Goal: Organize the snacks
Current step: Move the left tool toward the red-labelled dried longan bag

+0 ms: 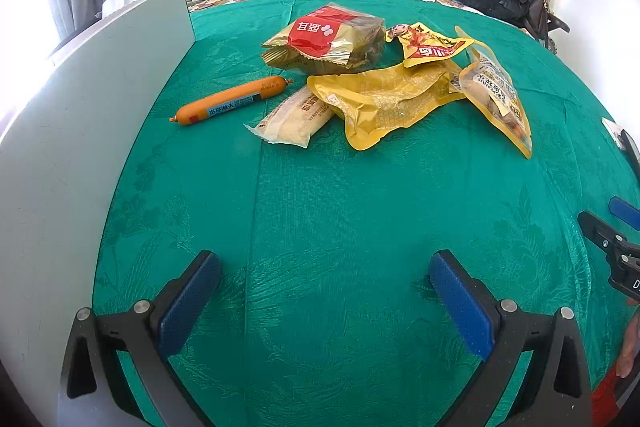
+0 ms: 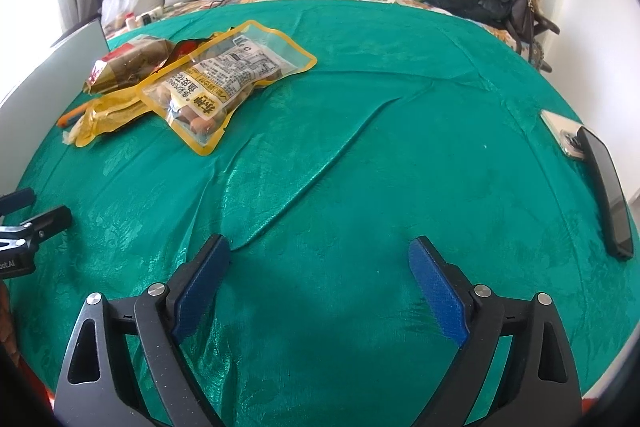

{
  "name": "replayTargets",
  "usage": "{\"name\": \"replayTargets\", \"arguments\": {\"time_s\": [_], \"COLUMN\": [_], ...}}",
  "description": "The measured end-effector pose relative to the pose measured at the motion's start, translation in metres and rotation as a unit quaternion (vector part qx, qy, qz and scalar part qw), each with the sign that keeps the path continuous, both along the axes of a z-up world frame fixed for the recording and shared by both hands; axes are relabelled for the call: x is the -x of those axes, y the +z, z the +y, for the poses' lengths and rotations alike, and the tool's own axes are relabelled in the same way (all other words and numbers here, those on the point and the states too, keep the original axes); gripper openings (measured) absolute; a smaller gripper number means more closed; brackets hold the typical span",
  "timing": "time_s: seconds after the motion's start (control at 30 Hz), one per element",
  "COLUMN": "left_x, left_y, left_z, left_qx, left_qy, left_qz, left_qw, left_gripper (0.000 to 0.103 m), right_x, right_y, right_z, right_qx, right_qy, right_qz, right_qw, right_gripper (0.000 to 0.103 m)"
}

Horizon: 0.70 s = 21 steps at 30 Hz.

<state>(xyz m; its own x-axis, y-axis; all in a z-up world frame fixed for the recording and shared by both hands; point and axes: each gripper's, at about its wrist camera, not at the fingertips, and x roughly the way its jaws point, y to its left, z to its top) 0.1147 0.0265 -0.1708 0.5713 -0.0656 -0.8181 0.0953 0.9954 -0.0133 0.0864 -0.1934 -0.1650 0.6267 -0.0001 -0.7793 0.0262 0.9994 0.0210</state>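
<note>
1. Snacks lie in a loose heap on the green cloth (image 1: 320, 207), upper centre of the left view, upper left of the right view.
2. Red-and-gold bag (image 1: 324, 41) is at the heap's far side.
3. Yellow pouch (image 1: 380, 103) overlaps the peanut bag (image 2: 224, 83).
4. Sausage (image 1: 232, 99) lies left, apart from the white pack (image 1: 292, 117).
5. Left gripper (image 1: 324, 267) and right gripper (image 2: 320, 251), bottom of their views, both spread wide, hold nothing.
6. White board (image 1: 80, 99) stands at left.

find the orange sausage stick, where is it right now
In the left wrist view, the orange sausage stick lies on the green cloth, left of the snack pile, beside the white rice-cracker packet.
</note>
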Motion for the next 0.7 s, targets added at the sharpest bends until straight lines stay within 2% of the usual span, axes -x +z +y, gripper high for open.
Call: {"name": "replayTargets", "arguments": {"time_s": [0.7], "left_x": [0.0011], "left_y": [0.0], "left_z": [0.0006], "left_qx": [0.0], "left_qy": [0.0], "left_qz": [-0.001], "left_qw": [1.0], "left_gripper": [0.103], "right_x": [-0.0001], "right_y": [-0.0007], "right_z": [-0.0001], "right_qx": [-0.001], "right_qy": [0.0], "right_qz": [0.0], "right_qw": [1.0], "right_gripper": [0.094]}}
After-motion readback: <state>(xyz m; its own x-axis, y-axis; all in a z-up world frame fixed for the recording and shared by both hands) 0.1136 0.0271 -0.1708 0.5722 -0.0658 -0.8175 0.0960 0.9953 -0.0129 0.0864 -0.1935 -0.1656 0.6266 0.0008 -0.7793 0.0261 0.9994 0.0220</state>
